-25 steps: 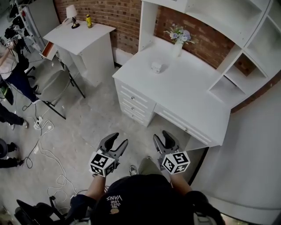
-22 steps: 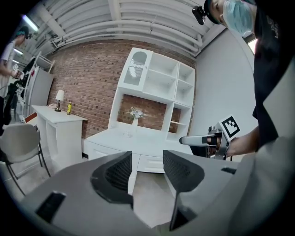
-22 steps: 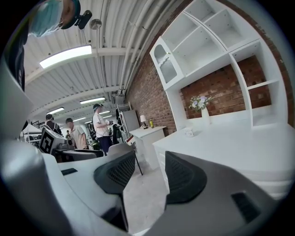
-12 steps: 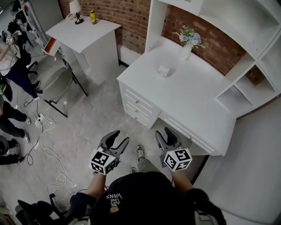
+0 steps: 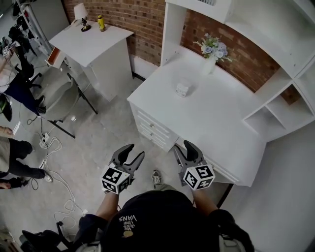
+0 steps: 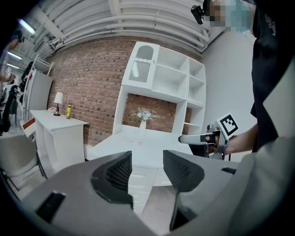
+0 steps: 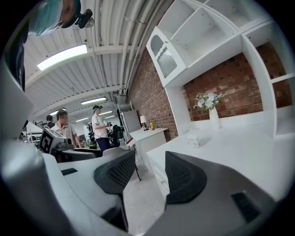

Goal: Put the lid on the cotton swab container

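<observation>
The left gripper [image 5: 134,151] and right gripper [image 5: 182,149] are held side by side just short of the desk [image 5: 221,113], pointing toward it, tilted slightly down; each gripper's jaws stand apart with nothing between them

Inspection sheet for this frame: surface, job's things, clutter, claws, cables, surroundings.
Surface: white desk with drawers, shelves above.
Job's things: cotton swab container on the desk, apart from both claws; lid too small to tell.
Clutter: vase of flowers at the desk's back.
Claws: left claw and right claw open, nothing between their jaws, held before the desk's front.
Cables: white cables loose on the floor at left.
Surroundings: brick wall, side table with lamp and yellow bottle, chair, people at left edge.
</observation>
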